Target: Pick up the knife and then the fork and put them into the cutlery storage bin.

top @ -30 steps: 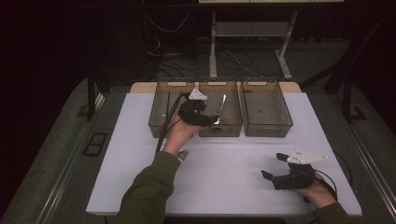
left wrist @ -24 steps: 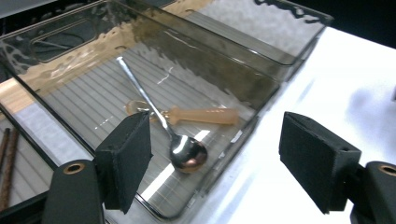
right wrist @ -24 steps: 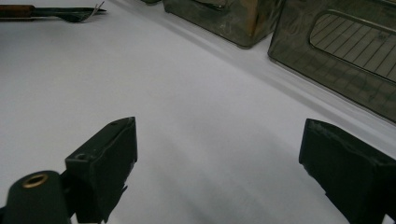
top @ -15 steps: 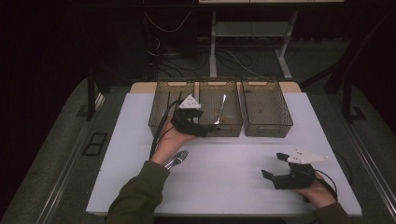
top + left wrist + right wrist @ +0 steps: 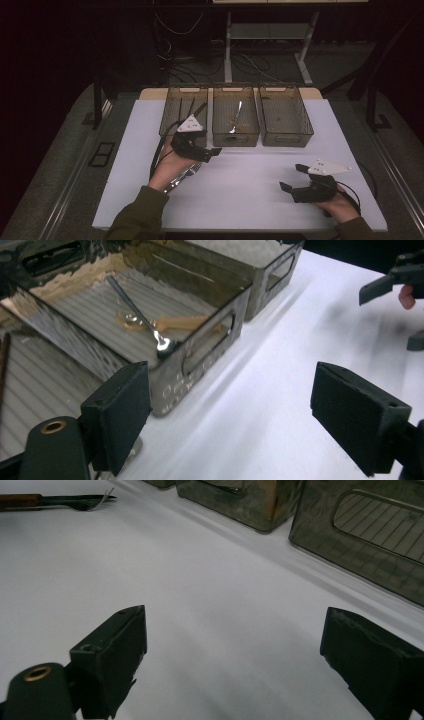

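Three brown see-through bins stand in a row at the back of the white table (image 5: 250, 200). The middle bin (image 5: 235, 137) holds a metal spoon (image 5: 236, 117) (image 5: 150, 330) and a golden-brown flat piece (image 5: 185, 322). My left gripper (image 5: 210, 145) (image 5: 232, 375) hovers in front of the left bin (image 5: 172, 112). Its jaws have just been opening and stand wide with nothing between them. My right gripper (image 5: 294, 177) (image 5: 232, 620) rests low at the front right, open over bare table. A shiny utensil (image 5: 182, 176) lies on the table under my left hand.
A dark stick-like utensil (image 5: 192, 110) leans in the left bin. The right bin (image 5: 285, 120) looks nearly empty. In the right gripper view a brown-handled utensil (image 5: 50, 501) lies flat on the table, far off. Dark floor, cables and a table frame lie behind the bins.
My left gripper has pulled back from over the middle bin, toward the person and a little left, to the front of the left bin. The right gripper has stayed put.
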The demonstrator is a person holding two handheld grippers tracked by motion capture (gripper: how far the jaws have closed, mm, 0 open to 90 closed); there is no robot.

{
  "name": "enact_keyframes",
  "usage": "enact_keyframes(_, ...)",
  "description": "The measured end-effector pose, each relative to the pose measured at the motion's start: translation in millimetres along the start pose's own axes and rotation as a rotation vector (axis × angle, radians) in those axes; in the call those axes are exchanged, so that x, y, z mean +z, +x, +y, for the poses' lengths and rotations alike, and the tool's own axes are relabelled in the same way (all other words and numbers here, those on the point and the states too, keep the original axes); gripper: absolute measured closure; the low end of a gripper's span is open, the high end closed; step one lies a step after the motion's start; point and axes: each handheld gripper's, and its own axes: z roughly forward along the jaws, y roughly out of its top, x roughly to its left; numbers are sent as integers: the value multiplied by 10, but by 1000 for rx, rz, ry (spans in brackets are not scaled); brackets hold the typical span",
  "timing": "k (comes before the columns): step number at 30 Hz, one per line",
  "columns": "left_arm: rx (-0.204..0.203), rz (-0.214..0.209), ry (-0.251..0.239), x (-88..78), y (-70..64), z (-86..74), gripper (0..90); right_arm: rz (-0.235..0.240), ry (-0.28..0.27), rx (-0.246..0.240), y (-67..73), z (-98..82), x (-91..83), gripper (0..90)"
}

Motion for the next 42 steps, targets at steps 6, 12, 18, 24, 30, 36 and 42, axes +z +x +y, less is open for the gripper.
enact_keyframes(6,-13,3,-2,-104,-26,-181,150,20,13,0,12,-20,46,116)
enact_keyframes(12,-2,3,4,-220,-89,-327,142,25,15,-9,29,-14,57,116)
enact_keyframes(18,-2,7,0,-348,-135,-446,141,19,11,-6,16,-8,49,116)
enact_keyframes(24,-3,32,22,-484,-126,-599,143,18,14,-15,18,-9,49,116)
enact_keyframes(30,-18,52,25,-629,-107,-733,155,18,17,-15,26,-8,48,116)
enact_keyframes(36,-36,71,24,-809,-87,-885,209,14,16,-18,22,-8,48,117)
enact_keyframes(42,-52,76,50,-942,-70,-1035,325,14,21,-13,28,-8,51,116)
